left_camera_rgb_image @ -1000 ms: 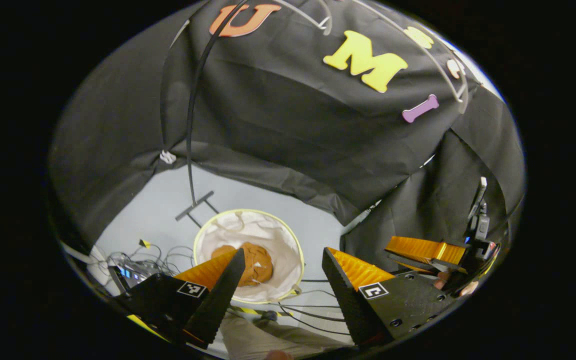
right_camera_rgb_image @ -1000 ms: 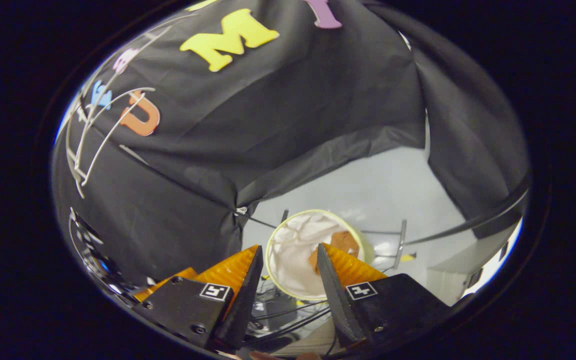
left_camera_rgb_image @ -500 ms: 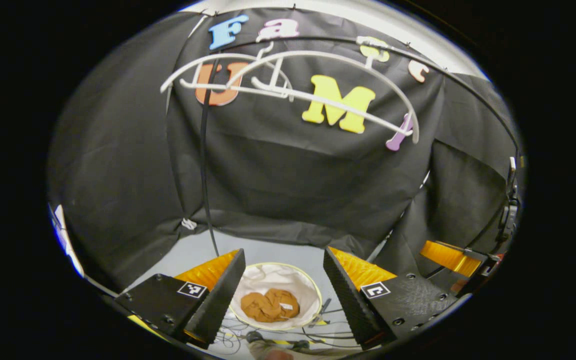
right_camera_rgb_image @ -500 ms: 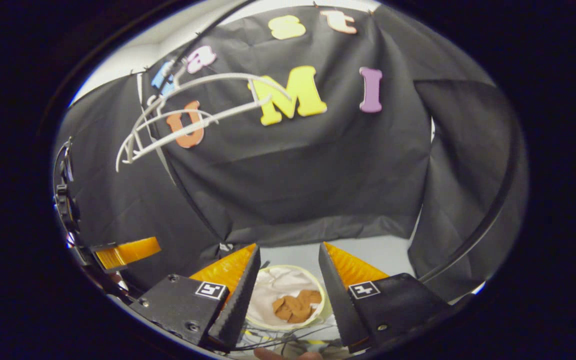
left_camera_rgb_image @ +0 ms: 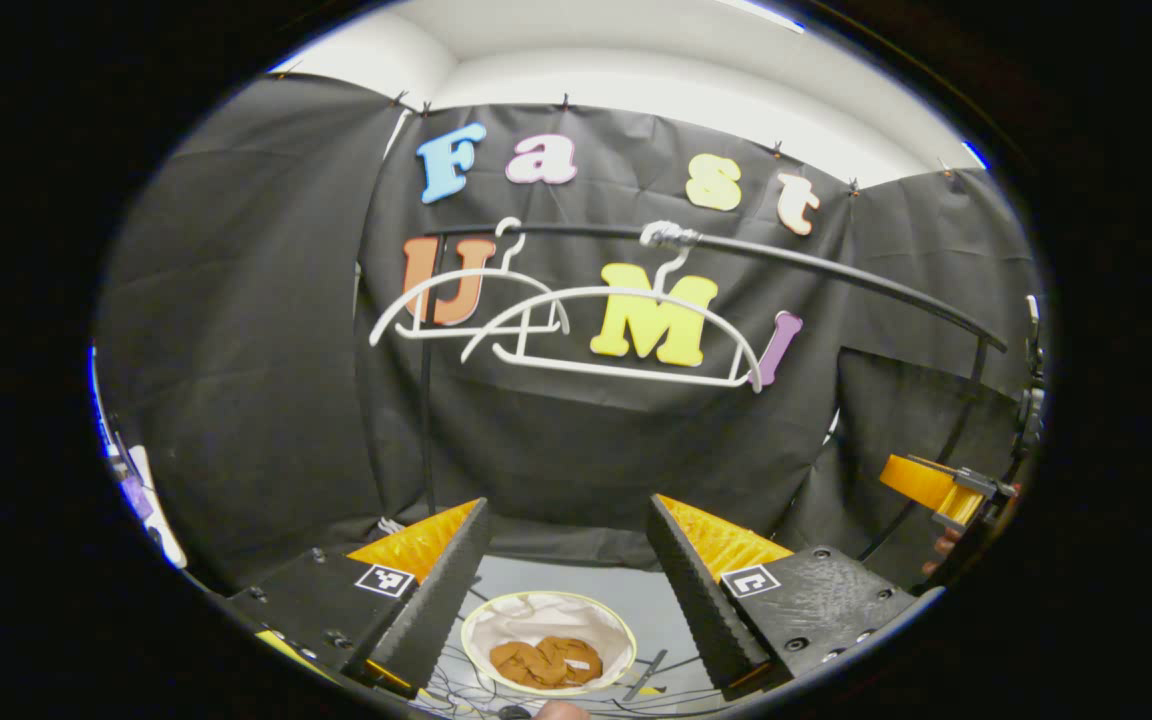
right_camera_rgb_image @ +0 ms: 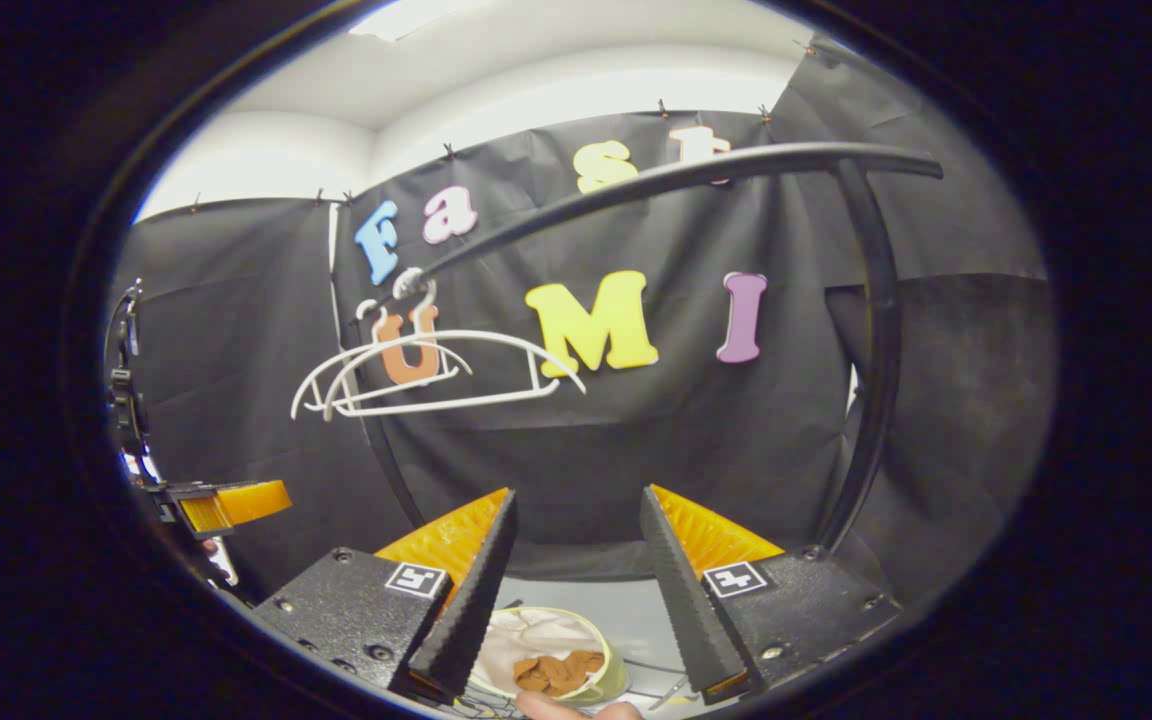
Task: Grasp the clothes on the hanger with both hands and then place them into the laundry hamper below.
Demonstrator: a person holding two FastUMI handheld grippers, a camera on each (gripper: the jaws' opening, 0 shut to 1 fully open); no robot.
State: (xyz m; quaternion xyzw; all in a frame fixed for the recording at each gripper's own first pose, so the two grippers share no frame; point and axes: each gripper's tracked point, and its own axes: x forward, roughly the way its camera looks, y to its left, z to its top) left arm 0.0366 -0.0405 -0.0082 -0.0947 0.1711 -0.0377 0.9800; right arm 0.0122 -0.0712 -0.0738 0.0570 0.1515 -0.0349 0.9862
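Both grippers are up high w/ fingers spread apart and nothing between them: the left gripper point(left_camera_rgb_image: 566, 530) and the right gripper point(right_camera_rgb_image: 576, 520) each show wedge-shaped fingers w/ ribbed inner faces. The clothes point(left_camera_rgb_image: 546, 662), a crumpled brown bundle of soft fabric, lie inside the round hamper point(left_camera_rgb_image: 476, 630) on the floor below, its white cloth lining slack and its rim a thin pale-yellow hoop; it's seen between the fingers in both views. Two thin white hangers point(left_camera_rgb_image: 626, 335) w/ curved arms hang bare from the dark, smooth rail point(left_camera_rgb_image: 836, 270) in front of the black cloth.
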